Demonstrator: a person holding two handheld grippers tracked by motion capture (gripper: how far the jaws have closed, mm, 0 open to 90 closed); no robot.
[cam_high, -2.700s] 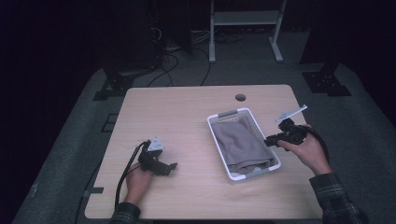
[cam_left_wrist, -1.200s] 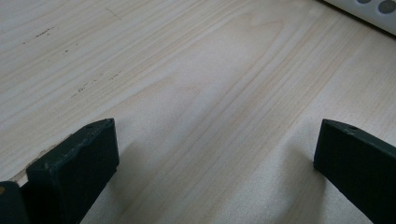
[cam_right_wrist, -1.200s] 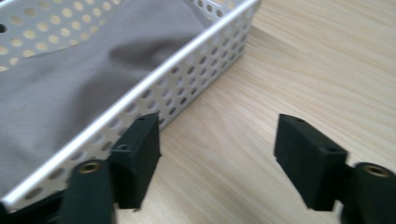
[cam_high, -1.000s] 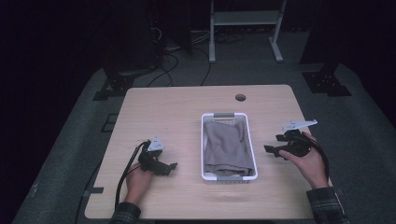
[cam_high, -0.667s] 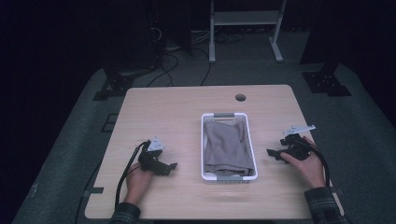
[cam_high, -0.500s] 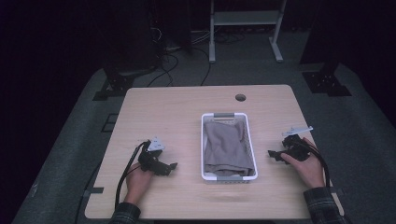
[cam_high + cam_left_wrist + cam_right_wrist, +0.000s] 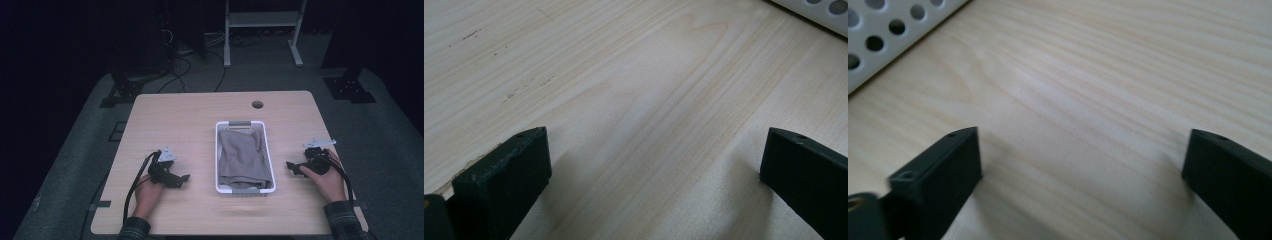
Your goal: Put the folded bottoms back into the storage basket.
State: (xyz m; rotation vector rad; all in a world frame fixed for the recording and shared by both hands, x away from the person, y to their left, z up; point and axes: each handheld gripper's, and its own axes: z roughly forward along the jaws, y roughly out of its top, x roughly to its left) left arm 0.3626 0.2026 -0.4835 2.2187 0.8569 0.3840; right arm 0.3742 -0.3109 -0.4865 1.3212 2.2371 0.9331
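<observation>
A white basket [image 7: 269, 165] sits at the middle of the table [image 7: 200, 120], its long side running from 12 to 6 o'clock. A folded grey-brown cloth [image 7: 242, 157] lies inside it and covers most of the floor, with a grey handle at the 12 o'clock end.

The right gripper [image 7: 295, 167] rests on the wood at 3 o'clock of the basket, near its lower corner but apart from it, and points toward 9 o'clock at the basket wall. Its jaws have just been opening and now stand wide apart with nothing between them. In the right gripper view the right gripper [image 7: 1080, 160] shows bare wood between the two black jaws, and the perforated basket [image 7: 893, 35] wall crosses the corner at 10 o'clock.

The left gripper [image 7: 184, 178] lies at 9 o'clock of the basket, somewhat farther off than the other, pointing toward 3 o'clock. Its jaws are also spread wide and empty. In the left gripper view the left gripper [image 7: 654, 157] frames only wood grain, with the basket [image 7: 819, 15] edge just in the corner at 1 o'clock.

Each hand grips its tool from the 6 o'clock side, and a black cable loops back from each toward the table's near edge. A round hole [image 7: 257, 104] is cut in the tabletop at 12 o'clock of the basket.
</observation>
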